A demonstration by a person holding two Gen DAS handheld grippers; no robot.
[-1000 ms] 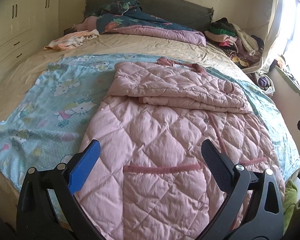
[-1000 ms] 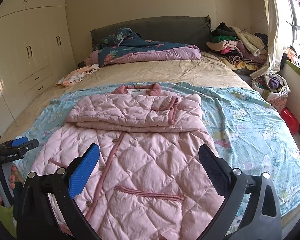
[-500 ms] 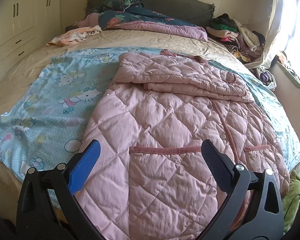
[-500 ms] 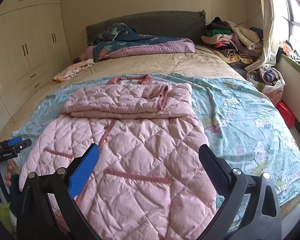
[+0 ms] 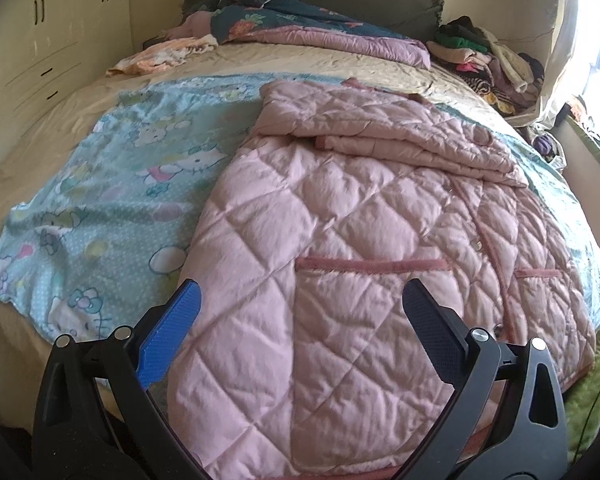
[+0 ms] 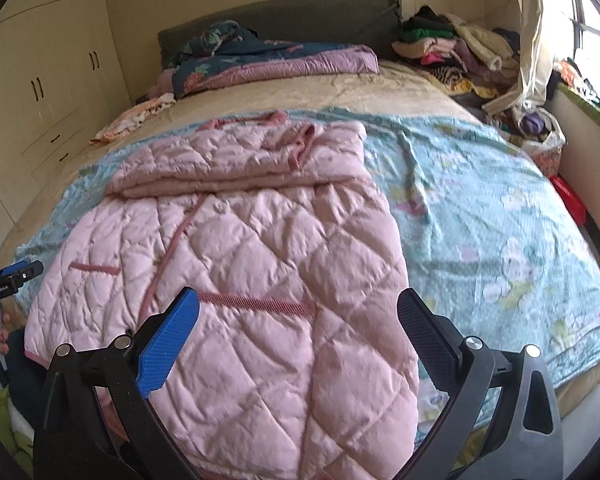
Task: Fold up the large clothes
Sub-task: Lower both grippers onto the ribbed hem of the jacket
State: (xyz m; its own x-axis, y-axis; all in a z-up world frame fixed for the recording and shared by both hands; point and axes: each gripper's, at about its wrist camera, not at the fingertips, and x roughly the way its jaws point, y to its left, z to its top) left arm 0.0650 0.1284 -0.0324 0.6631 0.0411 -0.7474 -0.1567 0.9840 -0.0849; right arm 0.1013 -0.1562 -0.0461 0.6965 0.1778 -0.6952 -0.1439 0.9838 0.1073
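A large pink quilted coat (image 5: pixel 360 240) lies front-up on the bed, sleeves folded across its upper part, hem hanging toward me. It also shows in the right wrist view (image 6: pixel 252 264). My left gripper (image 5: pixel 300 324) is open and empty above the hem's left half, near a pocket. My right gripper (image 6: pixel 298 328) is open and empty above the hem's right half. The left gripper's tip (image 6: pixel 10 276) shows at the left edge of the right wrist view.
A light-blue cartoon sheet (image 6: pixel 480 208) covers the beige bed (image 5: pixel 300 60) under the coat. Folded quilts (image 5: pixel 320 28) lie by the headboard. A clothes pile (image 6: pixel 452 48) sits at the far right. Wardrobes (image 6: pixel 52 80) stand on the left.
Both grippers have moved down and closer to the coat's hem, so the coat fills more of each view. The coat has not moved.
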